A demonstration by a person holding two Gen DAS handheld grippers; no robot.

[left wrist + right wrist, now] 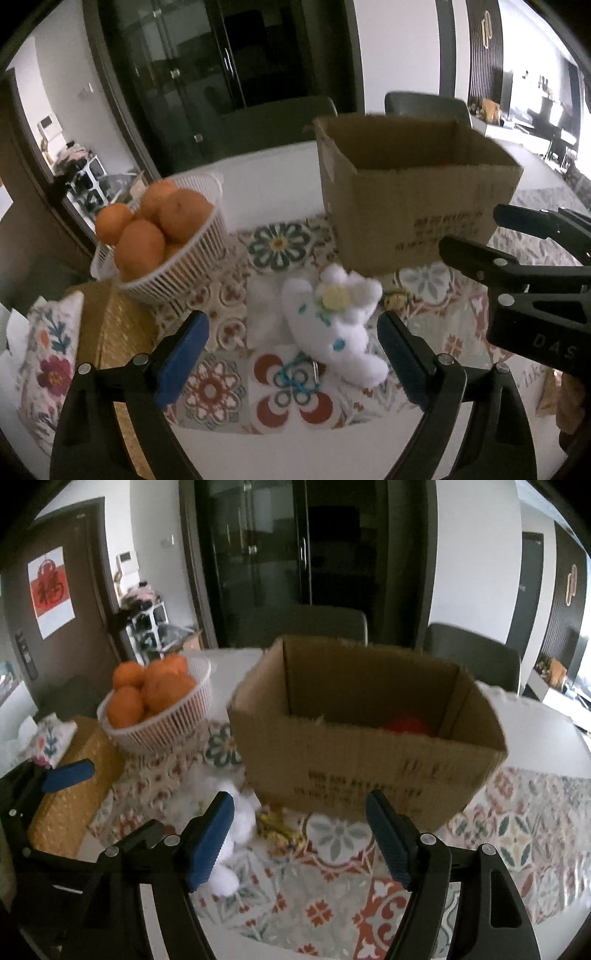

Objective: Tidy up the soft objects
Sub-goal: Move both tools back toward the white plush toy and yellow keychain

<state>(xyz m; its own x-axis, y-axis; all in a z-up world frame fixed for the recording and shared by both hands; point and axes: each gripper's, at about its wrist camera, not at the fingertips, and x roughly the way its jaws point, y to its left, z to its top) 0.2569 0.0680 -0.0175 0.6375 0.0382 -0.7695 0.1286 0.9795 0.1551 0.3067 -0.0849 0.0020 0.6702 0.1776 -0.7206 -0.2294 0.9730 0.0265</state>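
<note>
White fluffy plush toy (332, 325) with blue keychain lies on the patterned floral tablecloth (280, 243), just before the open brown cardboard box (410, 206), between the released, wide-spread jaws of the left gripper (291, 354); right gripper (299, 834) likewise released, holding nothing, over the cloth beside it.

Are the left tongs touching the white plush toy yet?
Apart. The left wrist view shows the left tongs open, with patterned cloth visible between each blue pad and the white plush toy.
</note>
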